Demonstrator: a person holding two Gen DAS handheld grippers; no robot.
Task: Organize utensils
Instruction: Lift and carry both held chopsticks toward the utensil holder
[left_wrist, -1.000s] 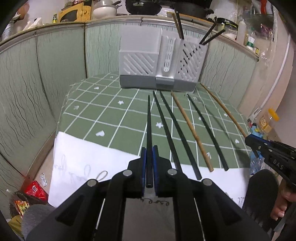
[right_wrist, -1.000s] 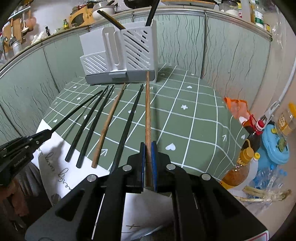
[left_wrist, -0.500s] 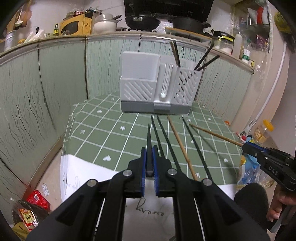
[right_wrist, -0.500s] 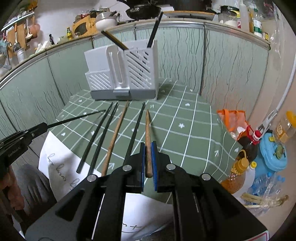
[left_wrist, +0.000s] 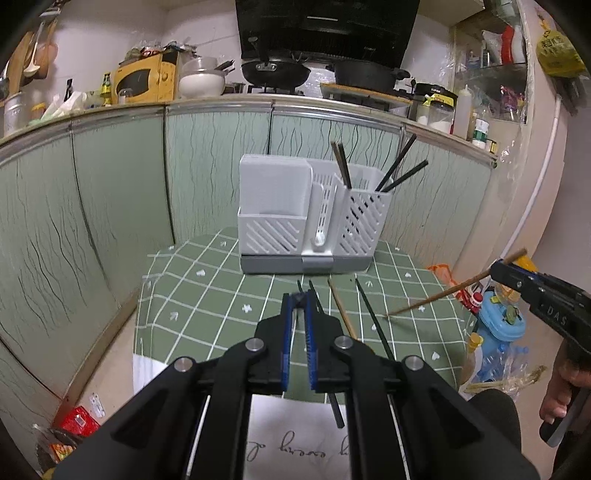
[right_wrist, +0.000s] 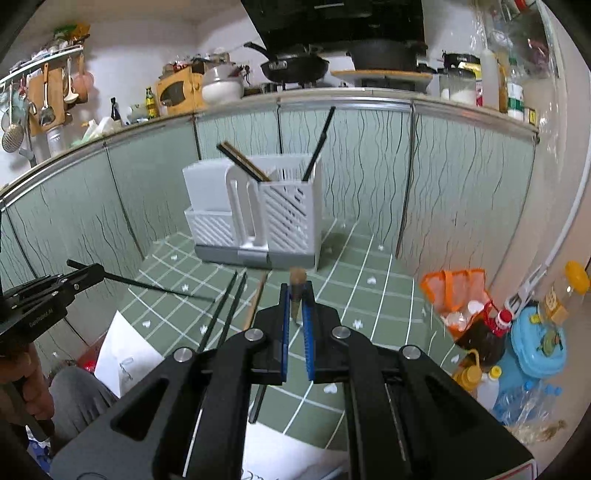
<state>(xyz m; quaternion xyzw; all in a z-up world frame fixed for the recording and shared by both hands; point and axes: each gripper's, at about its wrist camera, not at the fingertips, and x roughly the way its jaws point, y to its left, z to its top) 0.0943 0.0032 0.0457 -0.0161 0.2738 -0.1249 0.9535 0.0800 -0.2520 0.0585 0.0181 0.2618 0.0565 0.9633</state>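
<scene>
A white slotted utensil holder (left_wrist: 310, 218) stands at the far end of the green checked table (left_wrist: 221, 295); it also shows in the right wrist view (right_wrist: 258, 218). Dark chopsticks (left_wrist: 395, 173) stand in its right compartment. My left gripper (left_wrist: 298, 299) is shut on a black chopstick (right_wrist: 155, 288), lifted off the table. My right gripper (right_wrist: 296, 291) is shut on a brown wooden chopstick (left_wrist: 443, 295), also lifted, its tip pointing down at the table. Two black chopsticks (right_wrist: 225, 314), a wooden one (left_wrist: 341, 312) and another black one (left_wrist: 373, 317) lie on the cloth.
White paper (left_wrist: 295, 443) covers the table's near end. Green cabinet panels (left_wrist: 110, 206) surround the table. Bottles and a blue container (right_wrist: 539, 347) stand on the floor at the right. Red packets (left_wrist: 74, 424) lie on the floor at the left.
Both grippers have risen and pulled back with their chopsticks, lifting them off the table. The holder now looks farther away.
</scene>
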